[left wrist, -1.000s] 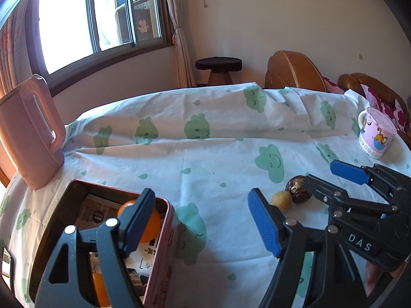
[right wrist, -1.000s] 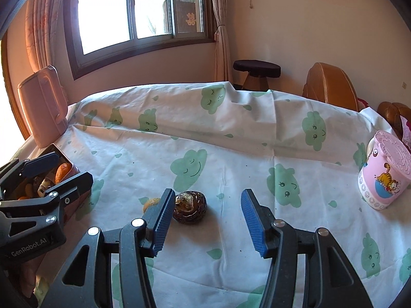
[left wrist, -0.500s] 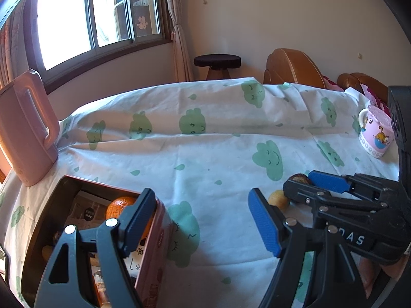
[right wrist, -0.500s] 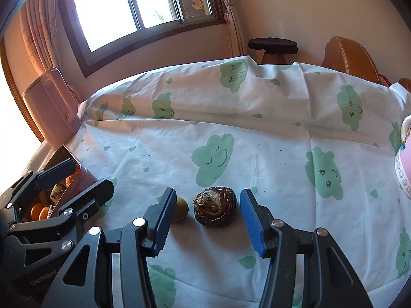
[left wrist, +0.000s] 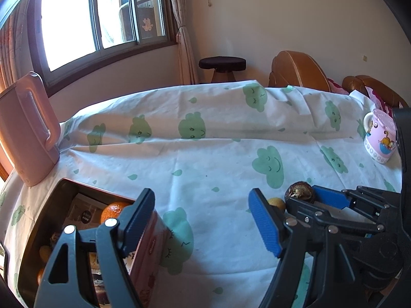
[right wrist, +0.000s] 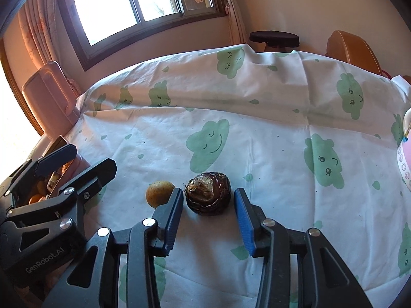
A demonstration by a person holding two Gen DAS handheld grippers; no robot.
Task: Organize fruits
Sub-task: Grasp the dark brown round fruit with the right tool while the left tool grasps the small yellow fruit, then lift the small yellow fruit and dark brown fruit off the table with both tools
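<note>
A dark brown round fruit lies on the cloud-print tablecloth, between the open fingers of my right gripper; the pads stand on either side without touching it. A small yellow-brown fruit lies just left of the left finger. In the left wrist view the dark fruit, the small fruit and the right gripper show at the right. My left gripper is open and empty, above the right rim of a pink tin box that holds an orange and other fruits.
A pink jug stands at the table's left edge behind the box. A pink cartoon mug stands at the far right. A stool and brown chairs stand beyond the table.
My right gripper has moved forward and down so its open fingers now flank the dark fruit. The left gripper has drawn back a little over the box.
</note>
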